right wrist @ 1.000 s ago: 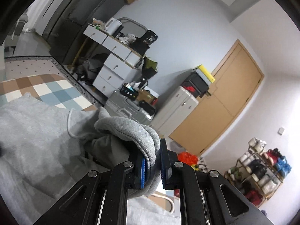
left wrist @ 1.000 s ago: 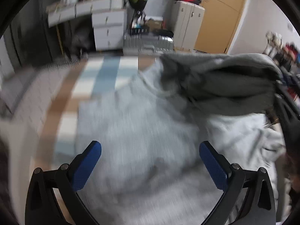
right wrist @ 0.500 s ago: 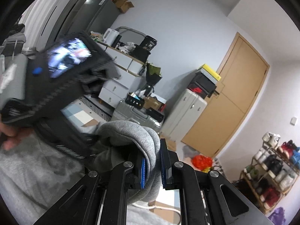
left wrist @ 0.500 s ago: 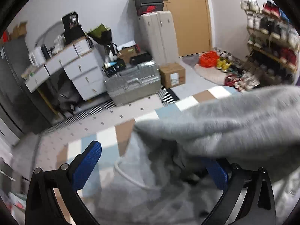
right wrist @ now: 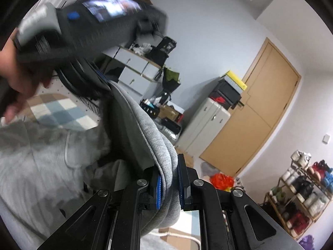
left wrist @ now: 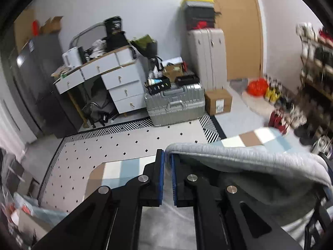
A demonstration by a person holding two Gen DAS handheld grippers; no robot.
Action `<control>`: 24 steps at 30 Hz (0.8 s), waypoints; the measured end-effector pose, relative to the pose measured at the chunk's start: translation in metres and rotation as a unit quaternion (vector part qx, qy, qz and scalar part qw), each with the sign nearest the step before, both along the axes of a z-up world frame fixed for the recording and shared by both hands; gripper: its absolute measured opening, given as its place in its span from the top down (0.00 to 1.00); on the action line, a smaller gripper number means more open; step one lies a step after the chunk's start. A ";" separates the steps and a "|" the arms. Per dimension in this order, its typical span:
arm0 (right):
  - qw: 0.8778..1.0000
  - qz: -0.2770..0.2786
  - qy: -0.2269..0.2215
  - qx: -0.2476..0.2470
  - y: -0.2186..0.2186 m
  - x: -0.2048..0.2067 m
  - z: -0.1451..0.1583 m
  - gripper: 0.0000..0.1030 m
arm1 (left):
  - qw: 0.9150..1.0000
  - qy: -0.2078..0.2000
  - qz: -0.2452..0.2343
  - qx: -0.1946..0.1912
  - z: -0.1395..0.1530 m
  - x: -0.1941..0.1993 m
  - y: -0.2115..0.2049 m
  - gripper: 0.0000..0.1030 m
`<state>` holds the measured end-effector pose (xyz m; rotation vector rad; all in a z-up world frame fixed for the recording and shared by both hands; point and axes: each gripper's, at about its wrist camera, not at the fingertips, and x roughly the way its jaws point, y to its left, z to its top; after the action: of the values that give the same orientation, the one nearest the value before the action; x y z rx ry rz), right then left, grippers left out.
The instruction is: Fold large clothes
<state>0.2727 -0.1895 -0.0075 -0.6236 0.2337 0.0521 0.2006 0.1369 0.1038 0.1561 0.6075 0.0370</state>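
Between the two grippers a grey hoodie [right wrist: 133, 125] edge stretches taut: left gripper [left wrist: 167, 158] is clamped on one end, right gripper [right wrist: 168, 179] is pinched on a thick fold at the other. Its body sags onto a checked mat [left wrist: 120, 168]. Beyond stand drawers [left wrist: 122, 83], suitcases and a door [right wrist: 268, 95].

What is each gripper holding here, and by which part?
Both hold the grey sweatshirt. The right gripper clamps a thick rolled edge; the left gripper pinches a thin edge fold. Which part of the garment cannot be told.
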 end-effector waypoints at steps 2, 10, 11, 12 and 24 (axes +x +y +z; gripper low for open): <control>1.000 0.003 -0.006 0.017 0.002 -0.009 0.014 0.89 | 1.000 -0.015 -0.004 -0.021 0.010 -0.030 0.010 0.97; 0.997 0.057 -0.003 0.049 0.011 -0.114 0.043 0.89 | 0.987 -0.040 -0.048 -0.151 -0.001 -0.161 0.055 0.97; 0.997 0.059 0.004 0.053 0.010 -0.128 0.037 0.89 | 0.983 -0.041 -0.058 -0.170 -0.008 -0.178 0.059 0.97; 0.996 0.058 0.013 0.061 0.007 -0.143 0.028 0.89 | 0.981 -0.037 -0.065 -0.178 -0.017 -0.193 0.060 0.97; 0.980 0.010 0.174 0.099 -0.014 -0.220 -0.070 0.87 | 0.966 0.058 -0.139 -0.211 -0.089 -0.262 0.033 0.98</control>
<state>0.0528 -0.2031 -0.0776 -0.4149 0.5538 0.2017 -0.0619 0.1698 0.0150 -0.1727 0.6915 -0.3740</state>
